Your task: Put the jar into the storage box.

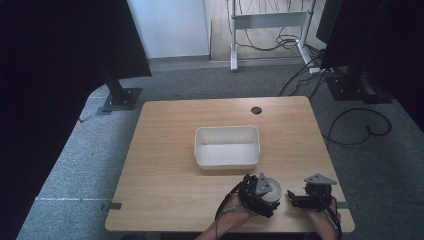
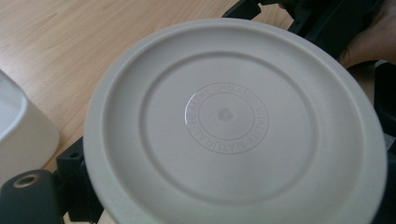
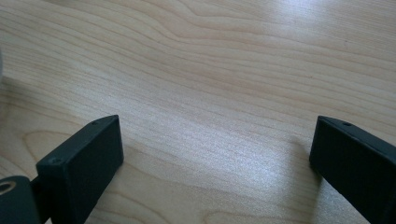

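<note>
A lab or office test room: grey carpet [image 1: 165, 82] is lying around the wooden table [image 1: 165, 150], with loose cables [image 1: 360, 127] and metal stands [image 1: 120, 95] sitting beyond it.

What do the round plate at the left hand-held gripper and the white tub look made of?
Plate: probably moulded plastic, cream, matte with a slight sheen; raised rings and embossed lettering on its underside suggest that. Tub: likely plastic too, white, smooth, thin-walled with rounded corners.

High view down over the whole table [image 1: 165, 150]; both gripper views close above its wood.
</note>
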{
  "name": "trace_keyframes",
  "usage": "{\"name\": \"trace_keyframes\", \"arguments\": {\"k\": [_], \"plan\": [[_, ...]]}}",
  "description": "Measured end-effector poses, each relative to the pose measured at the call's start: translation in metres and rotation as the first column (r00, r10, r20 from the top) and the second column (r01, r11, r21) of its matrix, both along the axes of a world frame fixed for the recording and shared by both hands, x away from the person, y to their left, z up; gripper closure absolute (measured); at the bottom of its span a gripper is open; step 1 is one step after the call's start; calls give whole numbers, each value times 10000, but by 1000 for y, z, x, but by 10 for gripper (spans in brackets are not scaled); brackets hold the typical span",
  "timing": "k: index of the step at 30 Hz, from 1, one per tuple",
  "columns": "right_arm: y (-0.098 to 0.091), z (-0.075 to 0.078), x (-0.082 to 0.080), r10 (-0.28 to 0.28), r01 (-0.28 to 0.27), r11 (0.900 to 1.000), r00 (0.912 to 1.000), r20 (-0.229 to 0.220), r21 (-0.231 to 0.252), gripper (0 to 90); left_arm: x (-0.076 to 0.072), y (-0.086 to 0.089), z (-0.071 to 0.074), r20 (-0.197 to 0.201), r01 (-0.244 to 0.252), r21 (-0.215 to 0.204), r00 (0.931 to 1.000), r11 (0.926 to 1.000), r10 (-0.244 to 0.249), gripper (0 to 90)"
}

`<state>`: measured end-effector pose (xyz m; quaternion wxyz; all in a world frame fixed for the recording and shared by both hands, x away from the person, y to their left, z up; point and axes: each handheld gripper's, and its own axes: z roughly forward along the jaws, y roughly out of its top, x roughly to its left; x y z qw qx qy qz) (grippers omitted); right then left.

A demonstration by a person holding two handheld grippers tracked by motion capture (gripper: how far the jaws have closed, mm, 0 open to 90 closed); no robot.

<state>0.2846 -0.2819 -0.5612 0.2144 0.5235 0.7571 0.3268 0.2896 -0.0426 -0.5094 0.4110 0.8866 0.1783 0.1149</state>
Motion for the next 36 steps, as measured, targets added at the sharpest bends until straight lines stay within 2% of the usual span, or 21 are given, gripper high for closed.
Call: {"name": "trace_keyframes", "arguments": {"k": [23,36], "plan": [[0,0,0,31,-31,10000,10000,-2,-4,25,12,22,19,356,-502,-18,9981,9987,502,98],[0,0,0,30,-30,10000,10000,-3,-4,24,23,37,28,321,-895,-55,9955,9960,896,98]]}}
